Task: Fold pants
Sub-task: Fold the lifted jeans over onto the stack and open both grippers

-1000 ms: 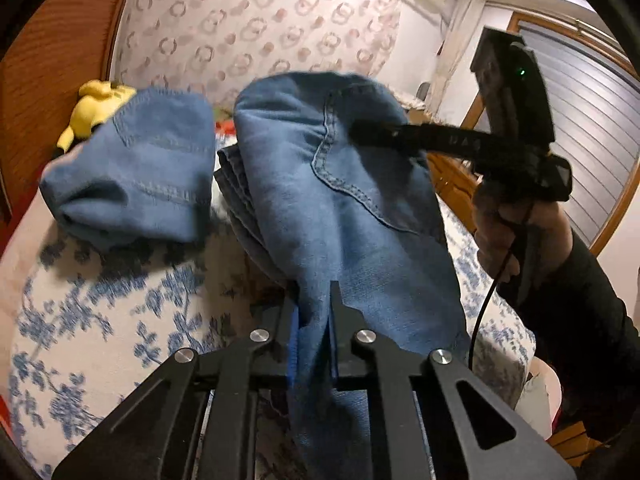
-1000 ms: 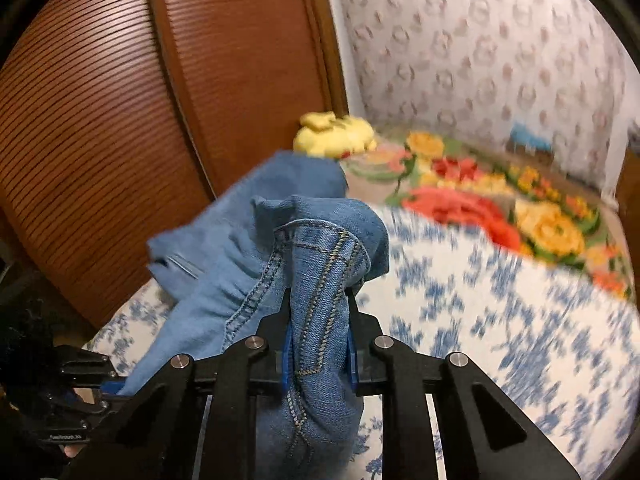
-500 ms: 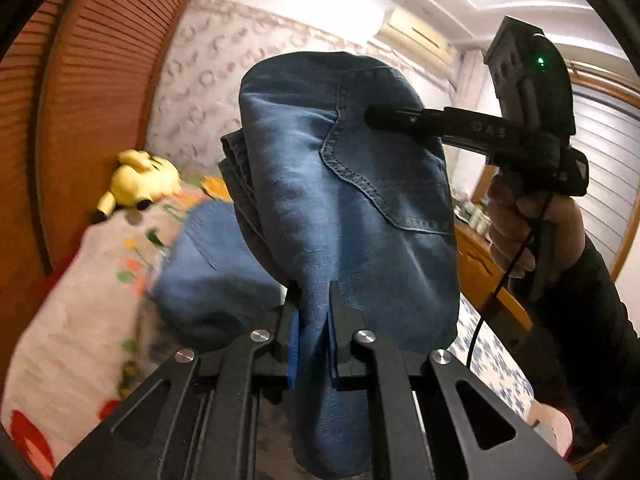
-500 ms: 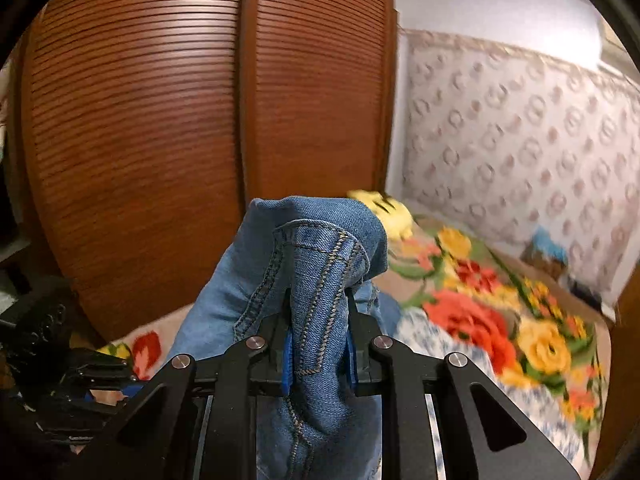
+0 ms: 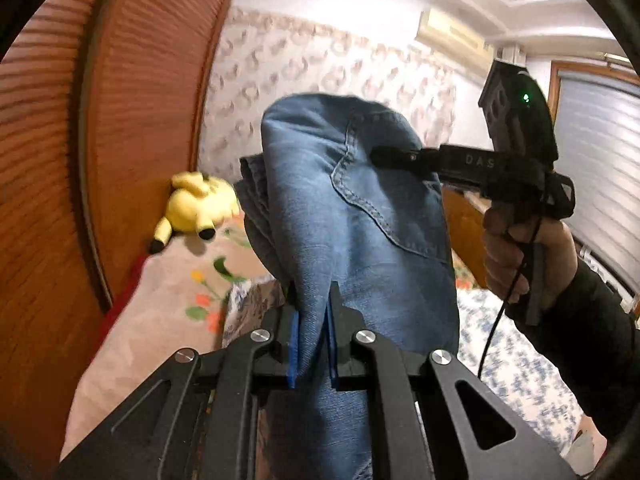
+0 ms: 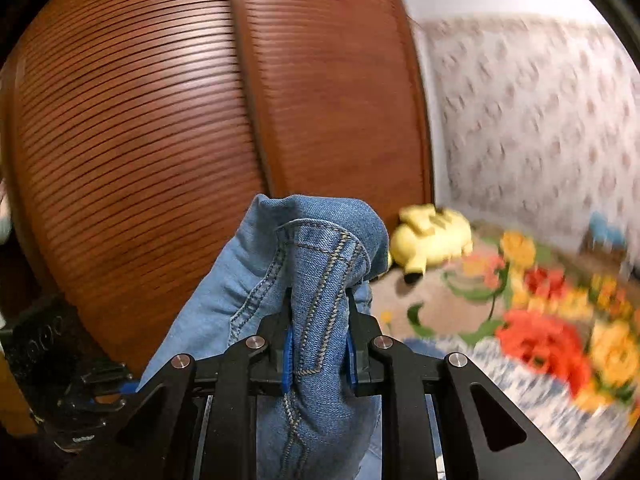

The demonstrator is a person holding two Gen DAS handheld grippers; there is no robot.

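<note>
Left wrist view: our left tongs (image 5: 312, 344) and right tongs (image 5: 378, 156) both clamp the blue denim pants (image 5: 360, 216), stretched between them above the floral bed (image 5: 160, 308).

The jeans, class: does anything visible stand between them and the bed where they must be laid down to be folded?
Nothing visible does. The jeans hang clamped in both tools, left tool and right tool. The yellow plush toy lies off to the side by the wardrobe, on the bed.
</note>
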